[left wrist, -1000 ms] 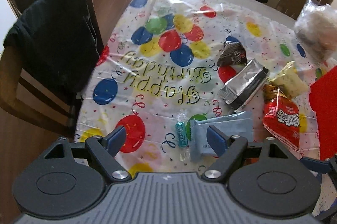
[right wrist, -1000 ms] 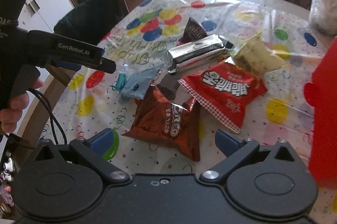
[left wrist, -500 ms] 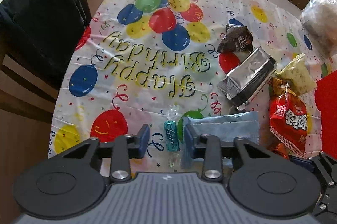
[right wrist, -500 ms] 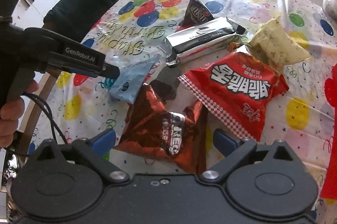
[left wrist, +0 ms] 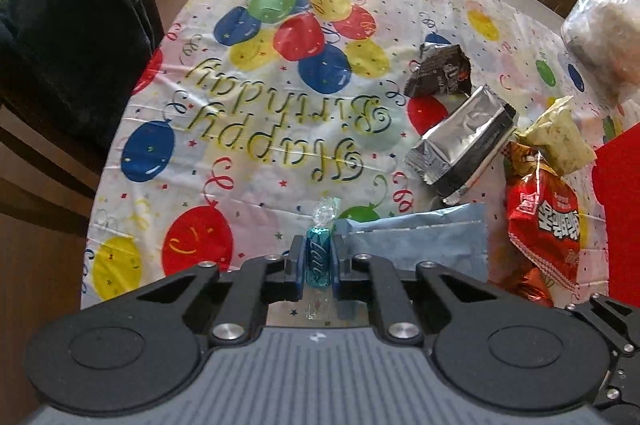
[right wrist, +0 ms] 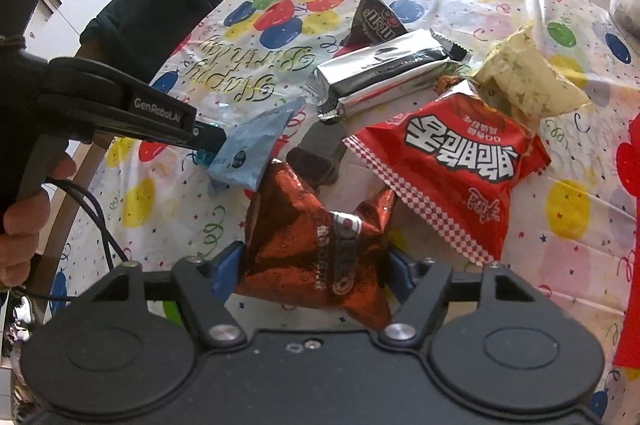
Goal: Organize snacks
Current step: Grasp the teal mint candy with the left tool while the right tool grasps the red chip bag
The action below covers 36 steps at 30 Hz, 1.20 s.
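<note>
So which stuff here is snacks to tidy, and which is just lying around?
Snacks to tidy:
teal candy
Oreo bag
red bag
silver bar
blue packet
cream packet
dark packet

Just lying around:
tablecloth
black jacket

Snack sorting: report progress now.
Done: nothing visibly sorted yet. In hand: left gripper is shut on the teal candy; right gripper clamps the Oreo pack. Left on the tablecloth: red snack bag, silver bar, blue pouch.
</note>
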Motion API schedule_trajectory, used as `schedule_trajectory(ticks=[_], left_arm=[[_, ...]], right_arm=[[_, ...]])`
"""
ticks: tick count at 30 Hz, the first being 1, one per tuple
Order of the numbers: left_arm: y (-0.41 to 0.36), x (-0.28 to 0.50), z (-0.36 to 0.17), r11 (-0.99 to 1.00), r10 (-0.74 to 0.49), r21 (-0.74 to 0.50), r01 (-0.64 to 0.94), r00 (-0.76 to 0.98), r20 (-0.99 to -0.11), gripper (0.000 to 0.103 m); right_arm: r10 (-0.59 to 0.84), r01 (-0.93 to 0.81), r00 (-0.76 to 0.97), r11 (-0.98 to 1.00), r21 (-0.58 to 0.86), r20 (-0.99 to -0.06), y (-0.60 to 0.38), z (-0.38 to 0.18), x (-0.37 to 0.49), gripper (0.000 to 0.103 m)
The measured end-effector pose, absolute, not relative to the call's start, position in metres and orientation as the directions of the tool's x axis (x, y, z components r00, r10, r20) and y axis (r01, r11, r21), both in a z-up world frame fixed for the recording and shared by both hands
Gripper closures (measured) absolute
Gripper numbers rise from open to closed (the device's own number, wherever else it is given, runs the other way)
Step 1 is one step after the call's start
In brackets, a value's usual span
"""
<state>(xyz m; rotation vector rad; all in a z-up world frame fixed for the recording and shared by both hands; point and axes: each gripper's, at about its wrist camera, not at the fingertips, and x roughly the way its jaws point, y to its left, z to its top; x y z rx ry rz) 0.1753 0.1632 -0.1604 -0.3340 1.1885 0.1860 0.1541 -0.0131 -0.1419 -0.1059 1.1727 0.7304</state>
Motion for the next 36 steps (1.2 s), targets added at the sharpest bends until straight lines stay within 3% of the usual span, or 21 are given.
schedule_trajectory(ticks=[19,36], left_arm=[[0.168,0.115,-0.128,0.934,-0.061,-0.207,-0.292,0.441,-0.895,0.091],[0.092,0.081,-0.06,0.977,-0.141,-0.204,-0.067,0.52,-0.843,0.091]], right_arm=[[0.509,-0.519,0.222,0.784,0.341,-0.832,-0.056,-0.103,0.109,0.036],[0.485,-0.438,0.394,0.846,0.304,-0.781,-0.131,-0.04,0.079,0.036]])
